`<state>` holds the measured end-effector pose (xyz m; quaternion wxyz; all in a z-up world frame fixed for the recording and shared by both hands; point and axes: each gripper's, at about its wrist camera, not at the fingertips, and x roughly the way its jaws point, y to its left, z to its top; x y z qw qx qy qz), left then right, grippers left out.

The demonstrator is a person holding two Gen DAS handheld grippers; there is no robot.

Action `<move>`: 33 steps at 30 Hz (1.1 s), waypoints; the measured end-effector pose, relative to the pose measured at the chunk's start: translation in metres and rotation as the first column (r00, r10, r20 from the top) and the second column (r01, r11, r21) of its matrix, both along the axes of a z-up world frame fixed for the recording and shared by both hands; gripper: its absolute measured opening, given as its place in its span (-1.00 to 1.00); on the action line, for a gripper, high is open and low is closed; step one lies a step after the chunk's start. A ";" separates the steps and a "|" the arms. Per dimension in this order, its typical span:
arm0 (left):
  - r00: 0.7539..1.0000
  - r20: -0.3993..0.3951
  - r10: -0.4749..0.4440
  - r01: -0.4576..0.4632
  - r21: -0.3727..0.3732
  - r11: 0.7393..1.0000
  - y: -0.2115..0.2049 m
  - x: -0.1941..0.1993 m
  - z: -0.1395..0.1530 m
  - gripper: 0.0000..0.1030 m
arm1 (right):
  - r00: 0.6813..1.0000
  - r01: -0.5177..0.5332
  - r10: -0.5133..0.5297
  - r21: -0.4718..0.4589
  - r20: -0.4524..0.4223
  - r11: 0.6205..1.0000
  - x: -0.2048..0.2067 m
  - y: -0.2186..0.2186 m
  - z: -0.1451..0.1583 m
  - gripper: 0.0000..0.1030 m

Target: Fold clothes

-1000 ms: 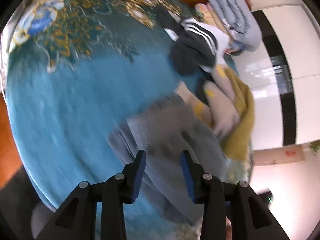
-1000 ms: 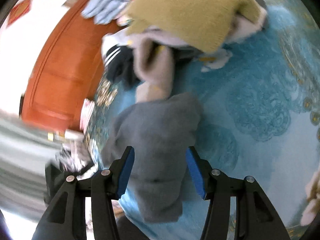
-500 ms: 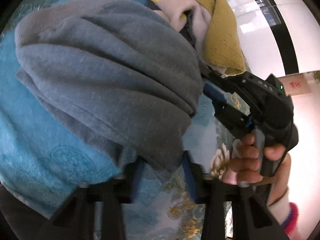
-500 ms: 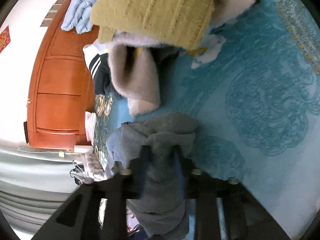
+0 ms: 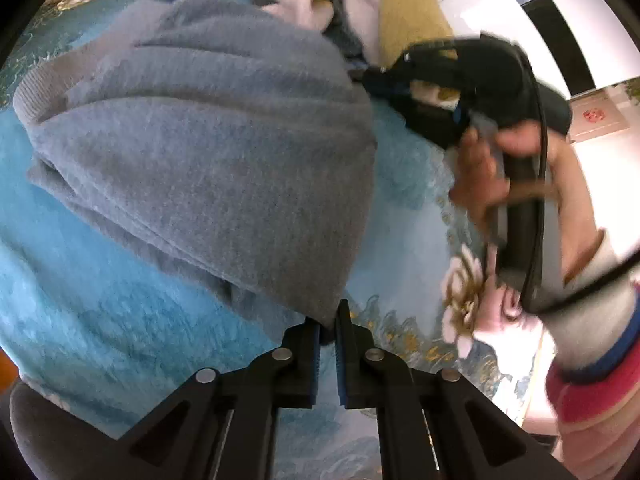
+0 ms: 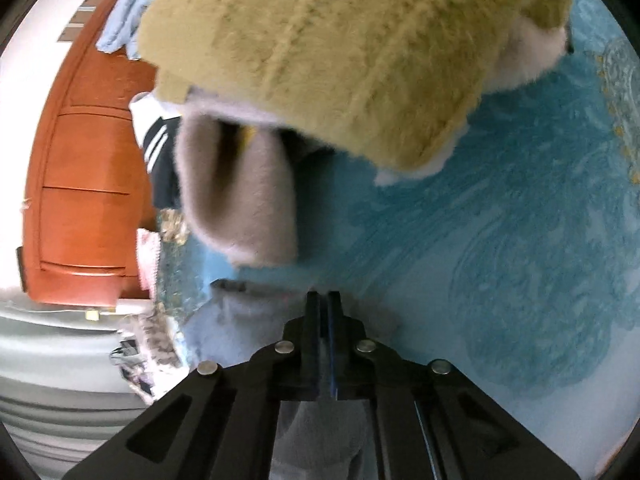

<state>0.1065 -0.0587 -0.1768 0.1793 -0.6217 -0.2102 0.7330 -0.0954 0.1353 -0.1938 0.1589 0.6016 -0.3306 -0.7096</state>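
A grey knit garment (image 5: 216,152) lies bunched on the blue patterned bedspread (image 5: 80,320). My left gripper (image 5: 328,320) is shut on its near edge. My right gripper (image 6: 324,304) is shut on another edge of the same grey garment (image 6: 248,312), which hangs below it. In the left wrist view the right gripper (image 5: 372,78) shows at the upper right, held by a hand, its tips at the garment's far edge. A pile of clothes with a mustard sweater (image 6: 340,48) and a beige fleece piece (image 6: 240,192) sits just past the right gripper.
A dark striped garment (image 6: 160,152) and a light blue padded item (image 6: 128,12) lie behind the pile. An orange wooden headboard (image 6: 80,184) stands at the left. White wall panels (image 5: 500,8) are beyond the bed.
Both grippers came down onto the grey garment and closed on its edges. The garment has been bunched and drawn towards me, and the clothes pile looms closer in the right wrist view.
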 end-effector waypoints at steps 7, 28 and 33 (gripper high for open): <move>0.997 0.065 0.030 -0.032 0.042 0.999 -0.017 -0.002 -0.017 -0.79 | 0.999 -0.014 0.015 0.035 -0.037 0.999 -0.007 0.010 0.007 -1.00; 0.955 -0.215 0.205 -0.216 -0.029 0.976 -0.118 -0.095 0.043 -0.08 | 0.910 -0.242 0.281 0.159 -0.304 0.957 0.085 -0.043 0.067 -0.81; 0.965 -0.134 0.225 -0.240 -0.106 0.965 -0.128 -0.112 -0.005 -0.08 | 0.950 -0.219 0.248 0.160 -0.191 0.963 0.075 -0.053 0.026 -0.81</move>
